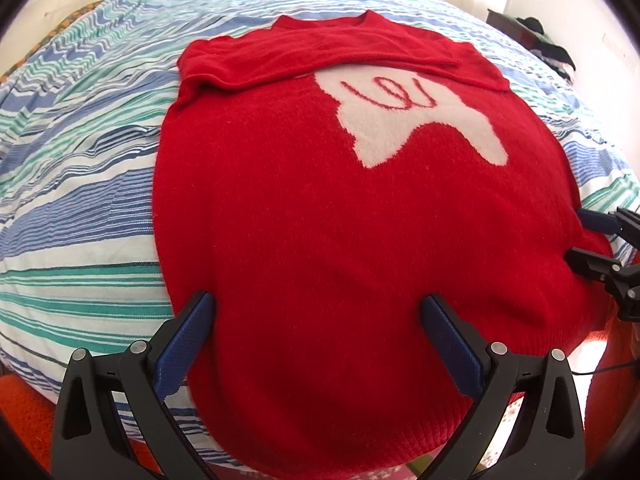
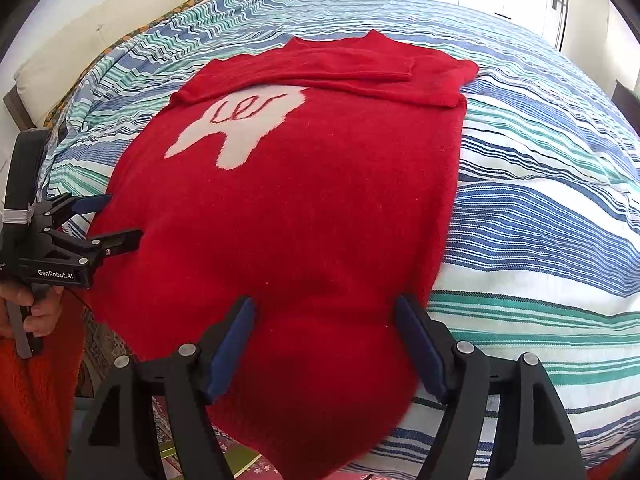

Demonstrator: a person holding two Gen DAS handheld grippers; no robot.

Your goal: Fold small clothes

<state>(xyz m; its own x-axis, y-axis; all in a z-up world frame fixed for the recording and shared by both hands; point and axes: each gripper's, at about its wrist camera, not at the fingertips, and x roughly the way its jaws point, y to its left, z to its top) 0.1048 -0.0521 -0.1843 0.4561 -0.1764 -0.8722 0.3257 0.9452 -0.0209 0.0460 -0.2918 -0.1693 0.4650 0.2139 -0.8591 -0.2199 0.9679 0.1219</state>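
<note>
A red knitted sweater (image 1: 320,220) with a white shape and red lettering (image 1: 412,116) lies flat on the striped bed. Both sleeves are folded across its chest near the collar (image 1: 320,52). My left gripper (image 1: 320,312) is open, its jaws spread over the sweater's hem at the near left corner. My right gripper (image 2: 326,312) is open over the hem's near right corner, with the sweater (image 2: 304,220) between its jaws. The right gripper also shows in the left wrist view (image 1: 580,236), and the left gripper in the right wrist view (image 2: 120,218), both open at the sweater's edge.
The bed cover (image 1: 80,160) has blue, green and white stripes and spreads wide around the sweater. A cream headboard (image 2: 100,52) stands at the far left. Dark clothes (image 1: 548,48) are piled at the far right. An orange rug (image 1: 24,408) lies below the bed's near edge.
</note>
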